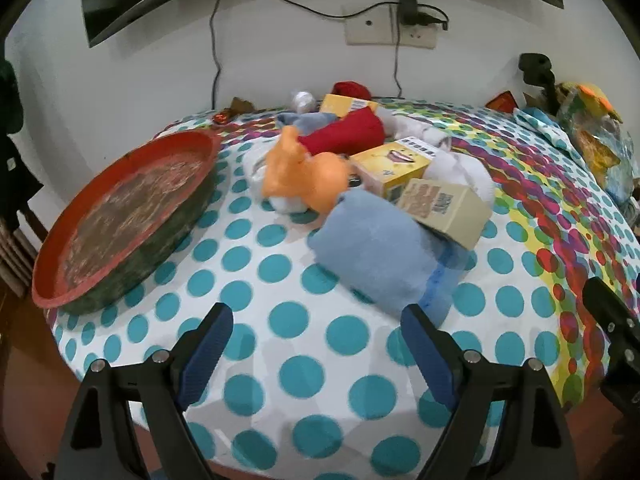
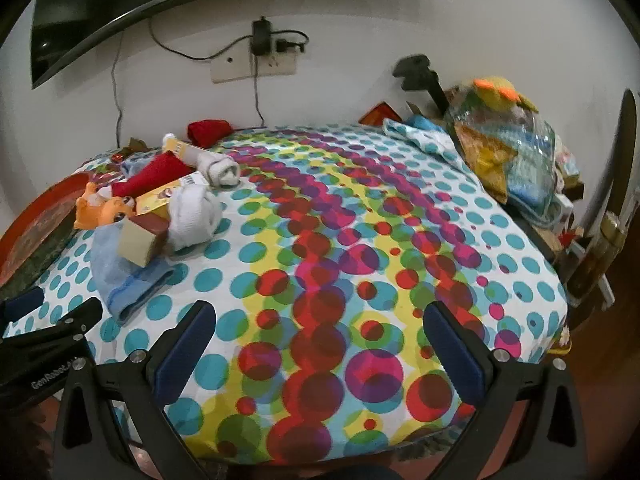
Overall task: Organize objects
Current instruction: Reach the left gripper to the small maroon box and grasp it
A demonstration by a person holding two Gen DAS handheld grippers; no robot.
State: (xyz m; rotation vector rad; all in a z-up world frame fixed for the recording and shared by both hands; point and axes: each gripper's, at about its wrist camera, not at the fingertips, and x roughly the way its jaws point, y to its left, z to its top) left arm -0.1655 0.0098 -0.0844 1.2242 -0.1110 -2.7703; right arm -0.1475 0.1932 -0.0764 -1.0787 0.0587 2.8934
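Two sets of fingers wait wide apart and empty above the polka-dot tabletop (image 1: pixel 280 320) as I hold both rigs short of the clutter. My left gripper (image 1: pixel 316 340) faces the folded blue cloth (image 1: pixel 376 248), which lies nearest, just ahead of its right fingertip, with a small tan box (image 1: pixel 448 208) resting against its far edge. I judge the cloth soft, light and floppy; pinching across its thick rolled edge should gather the layers. Behind it sit an orange toy (image 1: pixel 308 176), a yellow box (image 1: pixel 394 164) and a red cloth (image 1: pixel 344 132), with a red-rimmed tray (image 1: pixel 120 208) to the left. My right gripper (image 2: pixel 320 340) hangs over bare tabletop, touching nothing, well apart from the pile.
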